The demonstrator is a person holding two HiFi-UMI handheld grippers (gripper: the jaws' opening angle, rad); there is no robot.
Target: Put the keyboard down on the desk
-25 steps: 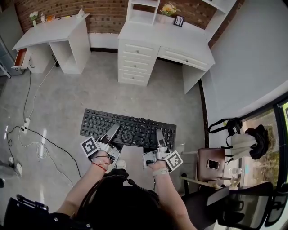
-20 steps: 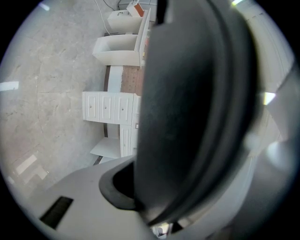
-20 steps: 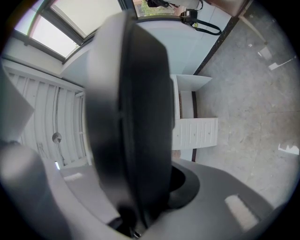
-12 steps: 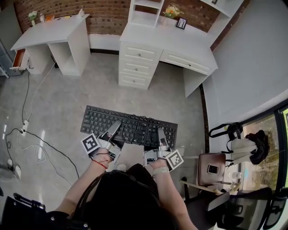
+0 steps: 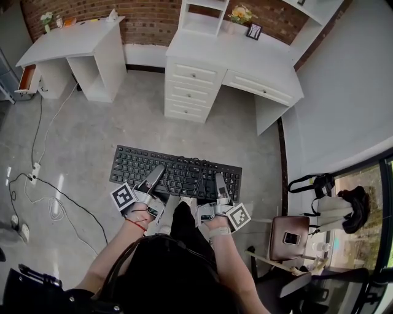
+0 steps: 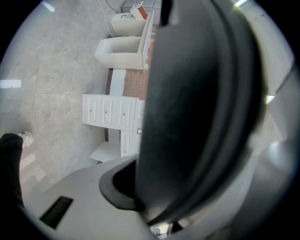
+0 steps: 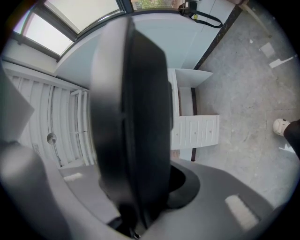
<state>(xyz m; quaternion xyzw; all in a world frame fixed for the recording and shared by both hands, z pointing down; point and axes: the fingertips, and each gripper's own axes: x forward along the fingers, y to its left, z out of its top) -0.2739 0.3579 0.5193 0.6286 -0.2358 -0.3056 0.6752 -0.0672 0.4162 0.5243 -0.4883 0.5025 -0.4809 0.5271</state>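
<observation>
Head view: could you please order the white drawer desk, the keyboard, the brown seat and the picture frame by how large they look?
1. white drawer desk
2. keyboard, carried nearer the camera than the desk, which flatters its size
3. brown seat
4. picture frame

Open floor runs from my keyboard to the drawer desk at upper centre; its front top is bare, while a photo frame and flowers crowd the back.

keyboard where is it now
Head view, centre: the black computer keyboard is held in the left tongs and right tongs above grey floor, short of the white drawer desk.
</observation>
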